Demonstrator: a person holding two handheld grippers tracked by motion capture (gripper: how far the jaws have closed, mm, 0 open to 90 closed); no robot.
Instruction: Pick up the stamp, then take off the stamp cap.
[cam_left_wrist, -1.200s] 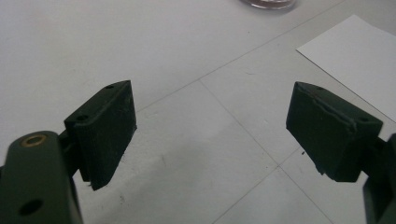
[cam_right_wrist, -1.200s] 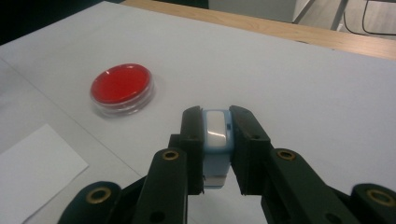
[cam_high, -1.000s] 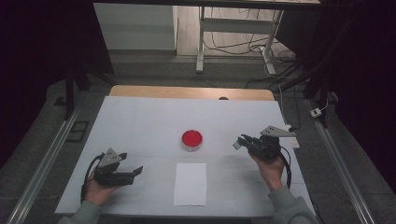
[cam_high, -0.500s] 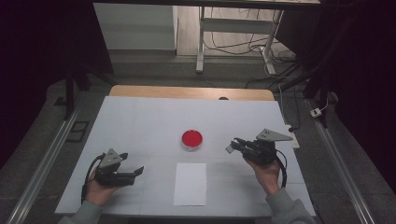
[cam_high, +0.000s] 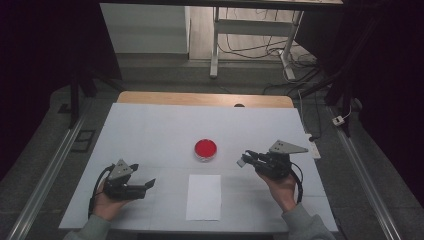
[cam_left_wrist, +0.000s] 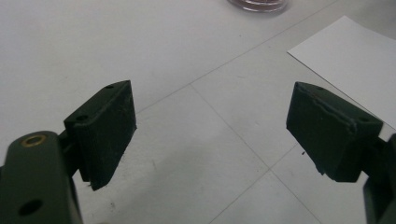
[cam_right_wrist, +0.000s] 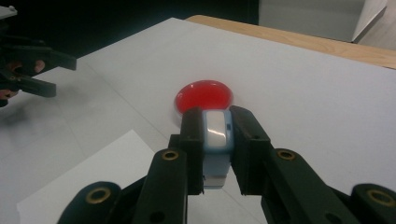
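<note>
A: What's that pale blue and white block in the right gripper?

B: A small, smooth, rounded-edged piece, hard plastic by the look of it; I can't tell what it is. It sits upright between the two black jaws, which are closed on its flat sides. In the high view it shows as a pale tip at the front of the right gripper, raised off the white surface and just beside the red dish.

A: How will it handle?

B: I'd judge it light and stiff. The glossy top suggests it could slip if the grip loosens, so the flat sides are the right place to hold it, as now. The jaws cover the lower part, and the top pokes out past them.

A: And the dish?

B: Shallow, round, clear-walled with a red inside, resting on the surface straight ahead of the block. It looks light enough to slide if nudged, and possibly brittle, so a soft approach from above seems wise.

A: The other hand?

B: The left gripper lies low near the front left, its jaws spread wide with nothing between them. The white sheet of paper lies flat between the two hands, thin and floppy.
</note>
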